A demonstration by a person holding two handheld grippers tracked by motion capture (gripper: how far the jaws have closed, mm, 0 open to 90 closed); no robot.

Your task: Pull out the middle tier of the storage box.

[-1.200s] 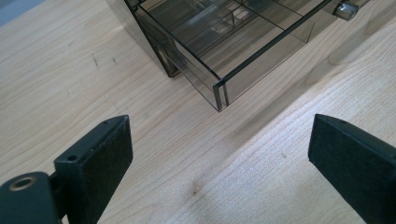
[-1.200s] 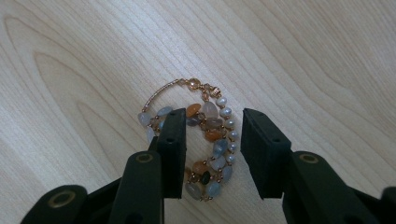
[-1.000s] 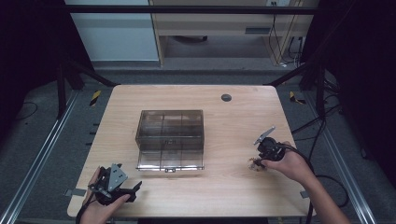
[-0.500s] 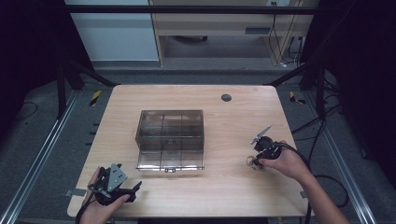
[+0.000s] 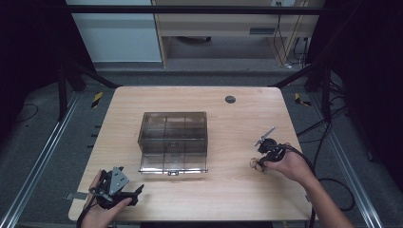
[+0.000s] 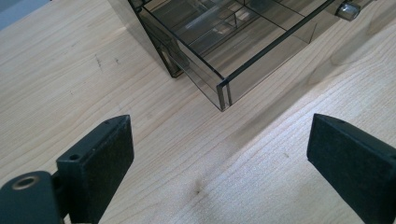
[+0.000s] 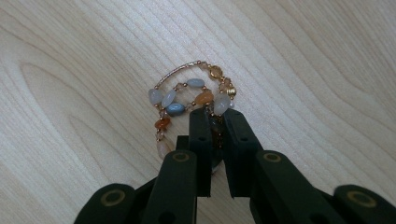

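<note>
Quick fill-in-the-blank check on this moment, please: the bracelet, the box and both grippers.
1. The right gripper has its fingers closed on the beaded ____.
2. The left gripper has its fingers ____, with nothing between them.
3. The clear compartment box sits between the grippers with its lid ____.
4. Everything rests on a ____ table.

Missing words: bracelet; open; closed; wooden

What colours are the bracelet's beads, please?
Pale white, blue and orange, on the bracelet; right gripper view.

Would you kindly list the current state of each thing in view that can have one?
Beaded bracelet: lying on the table, pinched at one side.
Right gripper: jaws just closing, now shut on the bracelet.
Left gripper: open, nothing between its jaws, near the box corner.
Clear compartment box: on the table, lid closed, latch at the near edge; contents cannot be told.
</note>
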